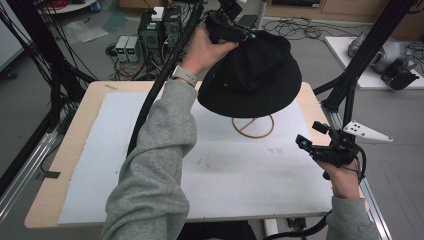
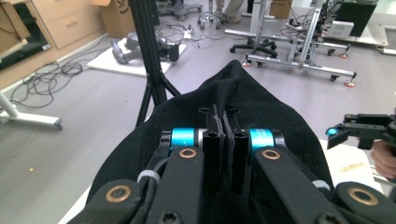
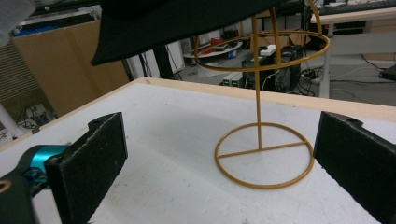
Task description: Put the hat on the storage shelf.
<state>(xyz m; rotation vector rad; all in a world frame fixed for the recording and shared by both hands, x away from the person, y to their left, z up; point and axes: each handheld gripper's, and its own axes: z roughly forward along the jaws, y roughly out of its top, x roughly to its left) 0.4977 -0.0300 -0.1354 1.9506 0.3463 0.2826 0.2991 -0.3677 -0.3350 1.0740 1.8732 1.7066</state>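
Observation:
A black bucket hat (image 1: pixel 255 75) hangs above a gold wire hat stand (image 1: pixel 254 127) near the table's far middle. My left gripper (image 1: pixel 245 36) is shut on the hat's crown, holding it up. In the left gripper view the jaws pinch a fold of the hat (image 2: pixel 243 98) fabric, with my left gripper (image 2: pixel 223 122) closed tight. The right gripper (image 1: pixel 312 135) stands open at the table's right edge, nothing between its jaws. From the right gripper view, the stand (image 3: pixel 261 140) rises ahead between the open right gripper (image 3: pixel 224 158), and the hat brim (image 3: pixel 177 23) hovers over the stand's wire dome.
The table (image 1: pixel 75 145) carries a white mat (image 1: pixel 225 170). Black frame posts (image 1: pixel 360 60) stand at the right and cables (image 1: pixel 155 90) trail over the left side. Computer boxes (image 1: pixel 150 32) and wires lie on the floor beyond.

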